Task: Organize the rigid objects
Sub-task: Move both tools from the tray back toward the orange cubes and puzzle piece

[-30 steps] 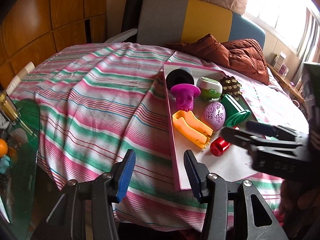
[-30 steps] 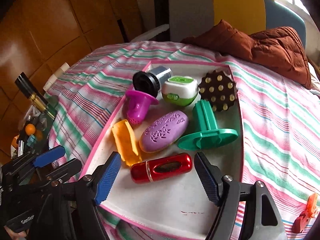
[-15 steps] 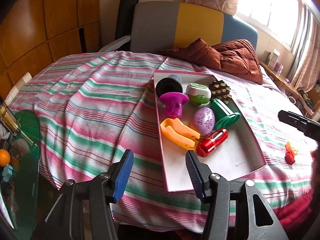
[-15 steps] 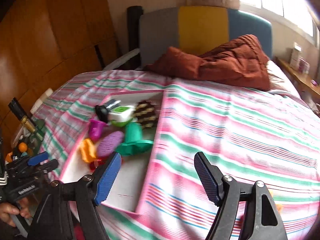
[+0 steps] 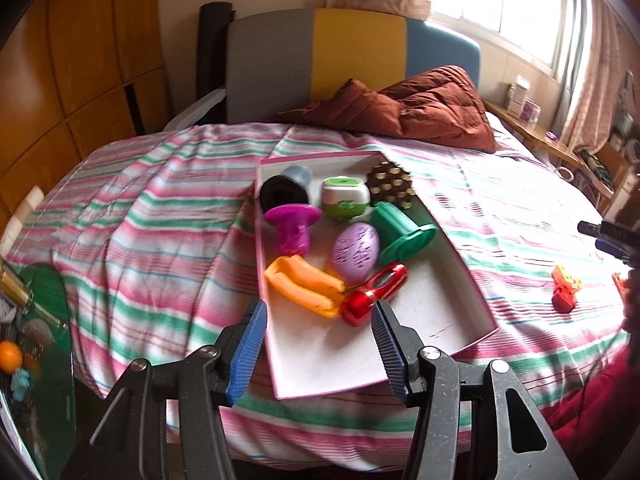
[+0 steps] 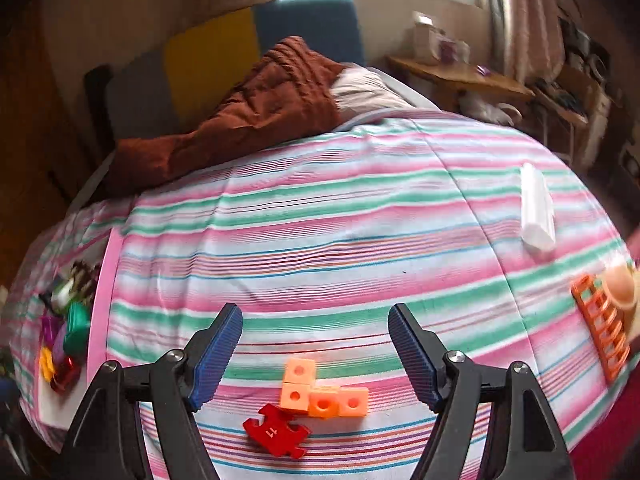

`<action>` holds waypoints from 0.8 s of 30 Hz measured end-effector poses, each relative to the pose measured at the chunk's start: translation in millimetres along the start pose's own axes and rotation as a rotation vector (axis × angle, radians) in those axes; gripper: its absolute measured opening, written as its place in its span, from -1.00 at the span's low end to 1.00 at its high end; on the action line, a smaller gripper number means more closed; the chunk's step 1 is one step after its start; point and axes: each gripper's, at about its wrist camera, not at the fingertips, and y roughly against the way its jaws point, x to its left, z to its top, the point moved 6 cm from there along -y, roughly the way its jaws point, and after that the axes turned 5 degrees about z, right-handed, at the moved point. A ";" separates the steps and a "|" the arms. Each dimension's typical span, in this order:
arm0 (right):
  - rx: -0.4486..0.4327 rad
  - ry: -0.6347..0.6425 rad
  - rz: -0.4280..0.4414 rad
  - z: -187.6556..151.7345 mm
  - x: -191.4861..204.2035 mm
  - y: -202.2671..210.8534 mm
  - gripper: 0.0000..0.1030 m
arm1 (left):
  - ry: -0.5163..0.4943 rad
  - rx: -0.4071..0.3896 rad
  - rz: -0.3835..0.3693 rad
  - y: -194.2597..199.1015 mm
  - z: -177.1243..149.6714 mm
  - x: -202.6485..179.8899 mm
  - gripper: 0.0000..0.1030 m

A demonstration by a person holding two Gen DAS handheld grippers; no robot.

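Note:
A pink-rimmed white tray (image 5: 460,320) lies on the striped bed and holds several rigid toys, among them a red capsule (image 5: 374,294), an orange piece (image 5: 304,286), a purple egg (image 5: 356,252) and a green spool (image 5: 402,232). My left gripper (image 5: 318,346) is open and empty, hovering over the tray's near edge. My right gripper (image 6: 316,354) is open and empty above a cluster of orange cubes (image 6: 322,390) and a red puzzle piece (image 6: 276,430). The tray shows at the left of the right wrist view (image 6: 102,280).
A white tube (image 6: 536,208) and an orange ladder-shaped piece (image 6: 600,328) lie on the bed at the right. A brown quilt (image 5: 404,108) is bunched at the headboard. A green glass table (image 5: 44,344) with clutter stands left of the bed.
My right gripper has swung away from the tray to the right side of the bed, over the cubes and puzzle piece. My left gripper has shifted right, over the tray's near edge.

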 end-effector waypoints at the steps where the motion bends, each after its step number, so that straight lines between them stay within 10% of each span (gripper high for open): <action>1: -0.010 -0.055 0.002 2.7 -10.0 1.6 0.49 | -0.008 -0.002 -0.007 0.3 1.8 -4.4 0.07; 24: -0.024 -0.370 0.002 1.5 -70.9 11.3 0.49 | -0.423 0.057 -0.372 -25.6 10.7 -215.9 0.07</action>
